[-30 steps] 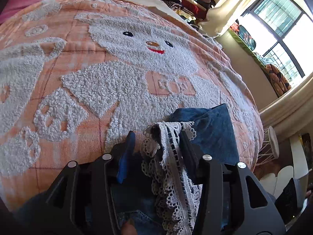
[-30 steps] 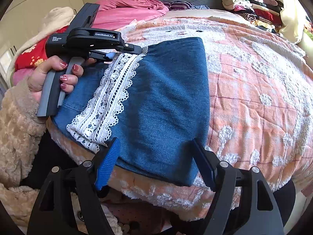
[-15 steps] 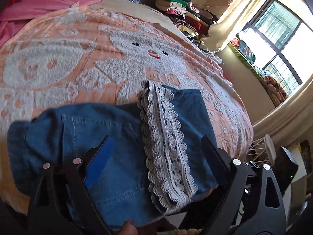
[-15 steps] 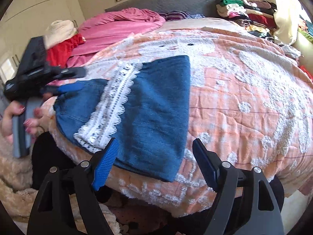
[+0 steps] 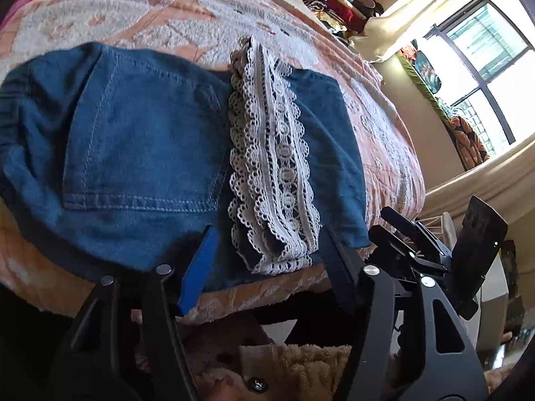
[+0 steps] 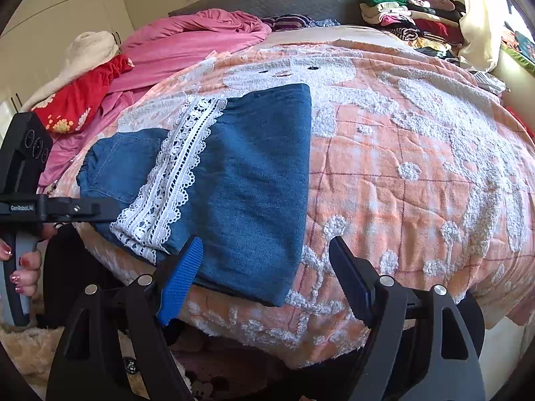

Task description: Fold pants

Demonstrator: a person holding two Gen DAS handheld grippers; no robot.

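Note:
Blue denim pants [image 6: 254, 173] with a white lace hem [image 6: 174, 183] lie folded at the near edge of the bed. In the left wrist view the pants [image 5: 133, 140] show a back pocket, with the lace band [image 5: 271, 167] folded over on top. My left gripper [image 5: 267, 250] is open and empty, just off the bed edge below the lace. It also shows in the right wrist view [image 6: 100, 209] at the far left. My right gripper [image 6: 265, 267] is open and empty, in front of the pants' near right corner.
The orange blanket [image 6: 418, 167] with a white bear pattern covers the bed. Pink bedding [image 6: 200, 40] and a red garment [image 6: 80, 100] lie at the far left. A stack of folded clothes [image 6: 408, 16] sits at the far right. A window [image 5: 485, 60] is right of the bed.
My left gripper has let go of the lace hem, opened, and drawn back off the bed edge. The hem now lies flat on the pants. My right gripper has backed off slightly.

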